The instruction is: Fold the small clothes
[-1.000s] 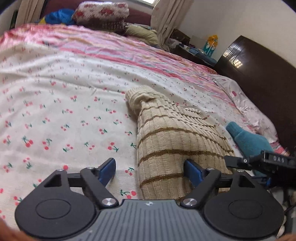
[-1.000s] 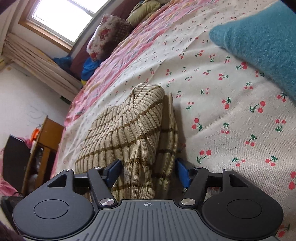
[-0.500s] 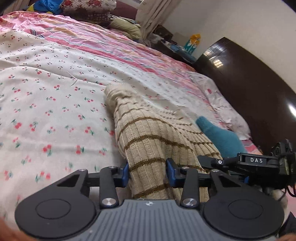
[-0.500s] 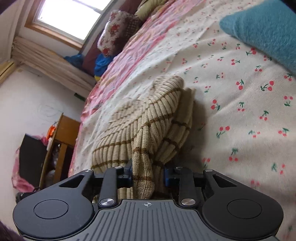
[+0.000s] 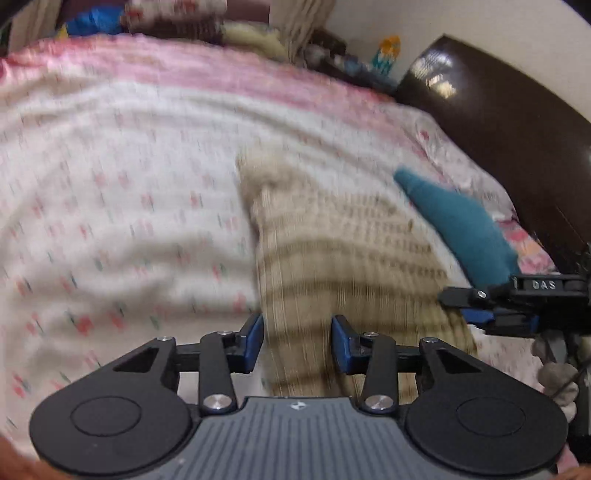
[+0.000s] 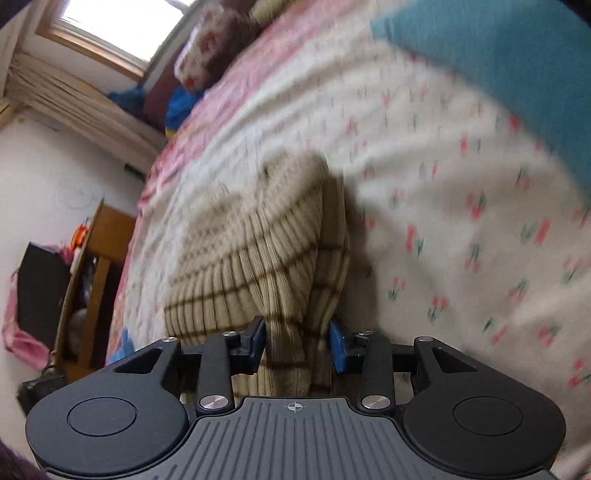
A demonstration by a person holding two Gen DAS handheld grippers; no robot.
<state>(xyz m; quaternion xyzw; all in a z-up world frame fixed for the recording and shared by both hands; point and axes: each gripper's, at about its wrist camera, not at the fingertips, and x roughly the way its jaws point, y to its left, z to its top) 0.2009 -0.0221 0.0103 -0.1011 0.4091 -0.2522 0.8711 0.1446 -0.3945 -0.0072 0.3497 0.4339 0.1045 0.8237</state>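
A: Item one, largest: the bed (image 5: pixel 110 206), covered by a white sheet printed with small red cherries, a pink striped cover (image 5: pixel 192 70) laid along its far side. Is any writing recorded?

B: One label only: "DAS", read in white letters on the black body of the right gripper (image 5: pixel 491 314), seen at the right edge of the left wrist view. No brand is legible elsewhere; both views are blurred.

A: Item two, the surroundings?

B: A dark wooden headboard (image 5: pixel 517 129), a window (image 6: pixel 122 26) with bunched curtains, a floral pillow (image 6: pixel 207 55), a wooden stand (image 6: pixel 92 277) beside the bed. A teal garment (image 6: pixel 509 74) is listed near the task's piece, apart from it.

A: Item three, the task's thing?

B: A beige ribbed sweater with brown stripes (image 5: pixel 332 251), lying on the sheet, its near hem raised. It is gripped by the left gripper (image 5: pixel 297 341) at one part of the hem and by the right gripper at a bunched fold; the right jaws have just been widening slightly, cloth between them.
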